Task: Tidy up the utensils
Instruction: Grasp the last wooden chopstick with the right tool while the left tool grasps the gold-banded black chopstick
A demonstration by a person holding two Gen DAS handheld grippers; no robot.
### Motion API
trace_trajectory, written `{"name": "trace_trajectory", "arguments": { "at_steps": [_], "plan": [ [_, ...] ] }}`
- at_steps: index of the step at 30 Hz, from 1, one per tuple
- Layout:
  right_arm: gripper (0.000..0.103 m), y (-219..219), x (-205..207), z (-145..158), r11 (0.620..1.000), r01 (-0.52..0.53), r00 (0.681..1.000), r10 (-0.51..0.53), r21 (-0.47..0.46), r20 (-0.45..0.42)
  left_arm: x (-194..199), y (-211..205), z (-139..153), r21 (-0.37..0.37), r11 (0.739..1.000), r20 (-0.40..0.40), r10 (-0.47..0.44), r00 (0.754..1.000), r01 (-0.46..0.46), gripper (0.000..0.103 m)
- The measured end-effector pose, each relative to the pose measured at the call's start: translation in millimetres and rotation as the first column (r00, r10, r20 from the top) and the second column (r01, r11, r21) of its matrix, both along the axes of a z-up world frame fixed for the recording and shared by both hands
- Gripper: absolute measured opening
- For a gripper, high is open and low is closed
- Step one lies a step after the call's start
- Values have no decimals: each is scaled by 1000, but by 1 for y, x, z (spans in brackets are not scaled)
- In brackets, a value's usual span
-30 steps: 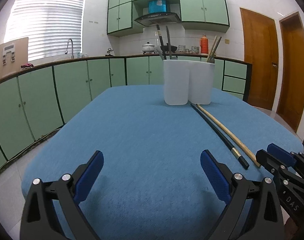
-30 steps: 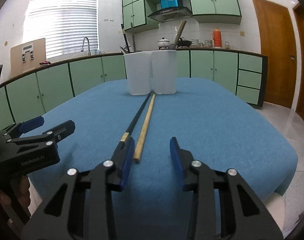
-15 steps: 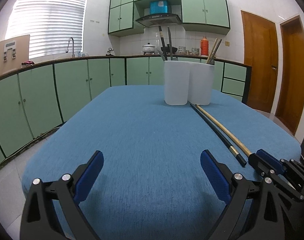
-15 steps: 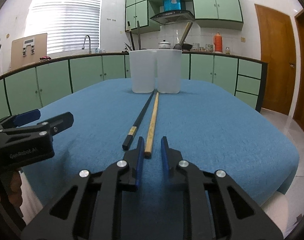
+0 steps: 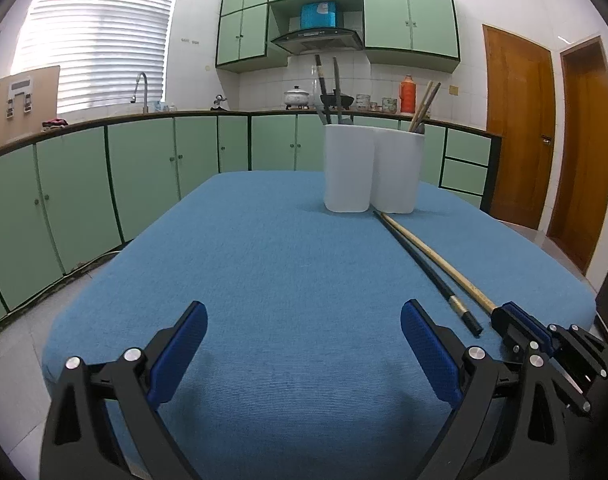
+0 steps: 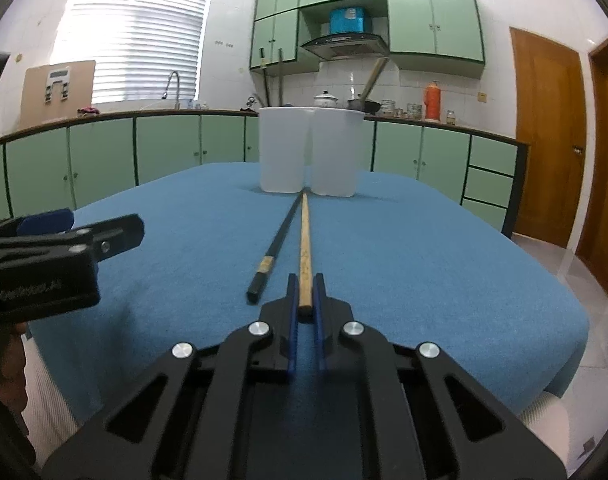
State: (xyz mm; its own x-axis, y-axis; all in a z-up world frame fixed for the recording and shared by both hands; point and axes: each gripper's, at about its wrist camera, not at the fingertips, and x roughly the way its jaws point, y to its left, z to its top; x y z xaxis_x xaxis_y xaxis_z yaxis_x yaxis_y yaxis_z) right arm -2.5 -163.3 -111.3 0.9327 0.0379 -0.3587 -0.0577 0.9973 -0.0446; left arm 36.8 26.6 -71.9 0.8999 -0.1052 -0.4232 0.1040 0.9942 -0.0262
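Right gripper nearly closed round near tip of wooden chopstick; left gripper wide open, holding nothing.

Desk w/ blue cloth carries twin white holder at far end, other utensils already standing in it; wooden & black chopstick lie side by side, far tips at holder base. Risk: grip sits at extreme end, so stick may pivot/droop on lift, or nudge black one.

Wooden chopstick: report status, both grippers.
Right gripper closed on wooden chopstick, near end. Left gripper open, empty. Black chopstick alongside, untouched. Holder ahead.
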Motion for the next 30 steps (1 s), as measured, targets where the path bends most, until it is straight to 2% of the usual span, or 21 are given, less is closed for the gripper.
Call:
{"name": "trace_trajectory", "arguments": {
  "at_steps": [8, 10, 13, 18, 22, 25, 27, 30],
  "plan": [
    [6, -41, -6, 4, 994, 99, 995, -98, 53, -10, -2, -33, 0, -1, 998, -2, -69, 998, 69, 95],
    [6, -49, -8, 4, 992, 109, 994, -108, 65, -13, 0, -45, -2, 2, 996, -7, -87, 996, 87, 91],
    [6, -61, -12, 6, 989, 122, 993, -121, 85, -8, 3, -60, -5, 1, 995, -20, -104, 994, 104, 83],
    [6, -77, -16, 8, 985, 134, 991, -135, 106, 1, 12, -80, -13, -9, 994, -54, -112, 992, 112, 64],
    [6, -84, -19, 6, 984, 135, 991, -136, 118, 0, 13, -94, -16, 15, 995, -46, -102, 994, 103, 57],
    [6, -87, -22, 5, 983, 131, 991, -132, 126, 0, 14, -102, -18, 26, 995, -39, -91, 995, 92, 48],
    [6, -89, -23, 6, 983, 130, 991, -132, 132, 3, 15, -107, -18, 29, 995, -34, -94, 995, 95, 34],
    [6, -91, -21, 7, 981, 130, 991, -132, 142, 5, 16, -114, -17, 43, 994, -27, -99, 995, 100, 19]
  ]
}}
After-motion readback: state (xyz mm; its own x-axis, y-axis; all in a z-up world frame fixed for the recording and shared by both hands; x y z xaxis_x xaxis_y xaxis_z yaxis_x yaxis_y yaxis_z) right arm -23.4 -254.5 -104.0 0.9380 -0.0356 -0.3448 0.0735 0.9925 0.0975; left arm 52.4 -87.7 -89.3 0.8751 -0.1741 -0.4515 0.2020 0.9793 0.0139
